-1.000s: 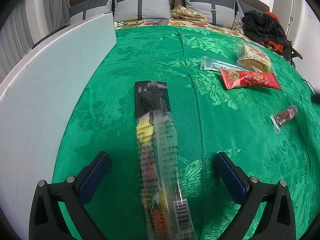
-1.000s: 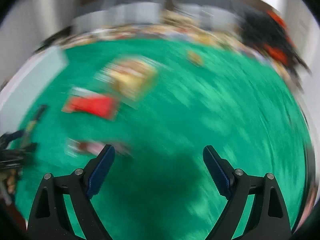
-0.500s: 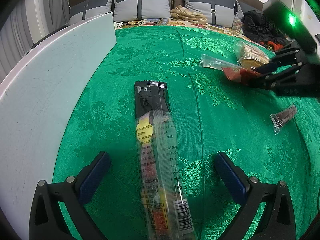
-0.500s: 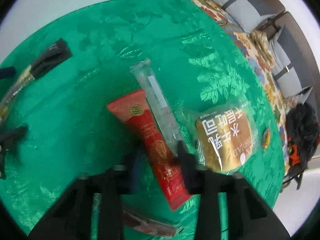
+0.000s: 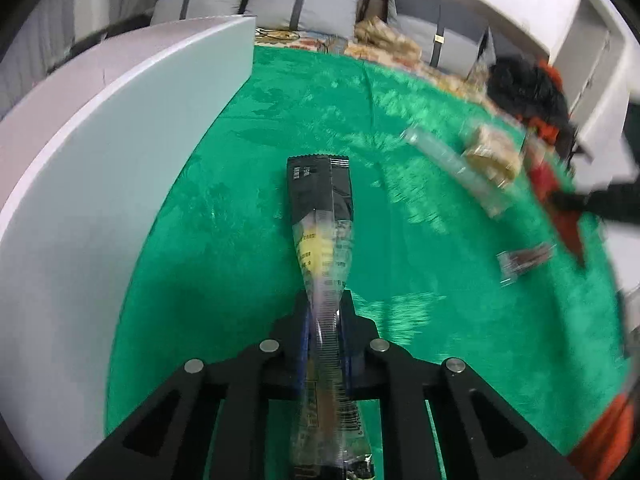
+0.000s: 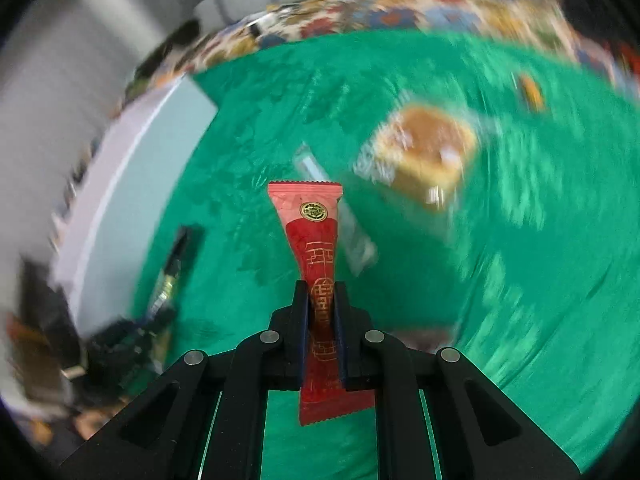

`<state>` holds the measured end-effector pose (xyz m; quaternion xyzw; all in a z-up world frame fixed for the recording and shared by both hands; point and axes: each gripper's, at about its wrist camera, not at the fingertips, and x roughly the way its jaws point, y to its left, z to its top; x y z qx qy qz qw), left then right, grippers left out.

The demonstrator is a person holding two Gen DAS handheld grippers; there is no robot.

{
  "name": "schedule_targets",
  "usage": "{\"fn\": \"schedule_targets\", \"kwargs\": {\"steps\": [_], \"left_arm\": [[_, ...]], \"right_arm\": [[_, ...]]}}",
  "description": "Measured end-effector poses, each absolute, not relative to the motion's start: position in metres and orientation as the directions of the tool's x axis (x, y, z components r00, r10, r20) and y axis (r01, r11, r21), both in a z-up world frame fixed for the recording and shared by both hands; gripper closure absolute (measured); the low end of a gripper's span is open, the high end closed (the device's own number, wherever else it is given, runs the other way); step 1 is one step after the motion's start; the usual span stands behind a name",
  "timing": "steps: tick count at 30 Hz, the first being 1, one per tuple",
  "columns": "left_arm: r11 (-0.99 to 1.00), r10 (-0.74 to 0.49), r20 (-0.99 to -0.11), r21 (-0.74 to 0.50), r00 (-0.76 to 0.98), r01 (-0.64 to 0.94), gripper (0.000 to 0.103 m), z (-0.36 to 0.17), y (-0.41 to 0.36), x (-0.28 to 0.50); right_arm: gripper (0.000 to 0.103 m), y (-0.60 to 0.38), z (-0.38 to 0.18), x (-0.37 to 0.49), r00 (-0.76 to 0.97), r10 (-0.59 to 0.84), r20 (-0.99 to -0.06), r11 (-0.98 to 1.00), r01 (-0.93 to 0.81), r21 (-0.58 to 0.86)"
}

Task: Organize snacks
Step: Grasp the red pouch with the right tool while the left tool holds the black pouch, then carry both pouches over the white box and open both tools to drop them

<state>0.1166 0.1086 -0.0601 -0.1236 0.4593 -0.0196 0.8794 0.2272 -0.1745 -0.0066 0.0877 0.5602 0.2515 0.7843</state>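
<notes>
My left gripper (image 5: 325, 312) is shut on a long clear snack packet with a black end (image 5: 320, 216) and holds it above the green cloth (image 5: 240, 240). My right gripper (image 6: 321, 300) is shut on a red snack packet with gold print (image 6: 314, 232), lifted off the cloth; it also shows blurred at the right of the left wrist view (image 5: 560, 196). A clear packet (image 6: 348, 228), a bread packet (image 6: 428, 152) and a small brown packet (image 5: 524, 258) lie on the cloth.
A white board (image 5: 100, 160) stands along the left edge of the cloth. Grey cushions (image 5: 304, 4) and a black and red bundle (image 5: 528, 92) lie at the far side. A small orange item (image 6: 532, 92) lies far right.
Both grippers have shut. The left has closed on the long clear packet and lifted it. The right has taken the red packet up off the cloth and swung to face along the table.
</notes>
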Motion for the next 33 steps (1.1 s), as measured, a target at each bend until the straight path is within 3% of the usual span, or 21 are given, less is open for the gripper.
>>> {"fn": "schedule_targets", "kwargs": {"steps": [6,11,16,20,23,24,25,27,30,33], "left_arm": [[0.942,-0.208,-0.728,-0.33,0.653,-0.067,0.091,-0.014,0.115,0.095],[0.918,-0.188,-0.631,-0.385,0.753,-0.094,0.091,0.052,0.152,0.078],[0.924,-0.042,-0.629,-0.321,0.776,-0.21,0.091,0.088,0.221,0.074],[0.913,0.126,-0.676,-0.207,0.726,-0.351,0.091,0.088,0.287,0.07],[0.903,0.246,-0.701,-0.084,0.67,-0.42,0.09,0.079,0.32,0.064],[0.899,0.276,-0.707,-0.05,0.652,-0.435,0.08,0.077,0.327,0.061],[0.893,0.305,-0.712,-0.017,0.633,-0.45,0.071,0.076,0.333,0.058],[0.872,0.374,-0.692,0.036,0.617,-0.489,0.022,0.082,0.341,0.048],[0.869,0.412,-0.608,0.04,0.678,-0.493,0.01,0.098,0.331,0.031],[0.895,0.381,-0.593,0.042,0.709,-0.445,0.01,0.106,0.309,0.037]], "right_arm": [[0.091,-0.182,-0.013,0.207,0.256,0.607,-0.752,0.794,-0.163,0.586],[0.091,-0.123,0.048,0.204,0.273,0.715,-0.643,0.699,-0.269,0.663],[0.091,-0.016,0.116,0.199,0.223,0.825,-0.519,0.561,-0.425,0.71],[0.09,0.072,0.145,0.188,0.199,0.843,-0.499,0.523,-0.521,0.675],[0.076,0.118,0.155,0.184,0.231,0.833,-0.503,0.537,-0.558,0.633],[0.048,0.125,0.158,0.182,0.236,0.829,-0.506,0.541,-0.565,0.623],[0.034,0.131,0.163,0.18,0.24,0.829,-0.506,0.542,-0.569,0.618],[0.034,0.128,0.177,0.172,0.283,0.841,-0.461,0.532,-0.588,0.609],[0.034,0.113,0.202,0.155,0.343,0.848,-0.405,0.524,-0.657,0.542],[0.026,0.089,0.22,0.147,0.443,0.824,-0.354,0.565,-0.696,0.444]]}}
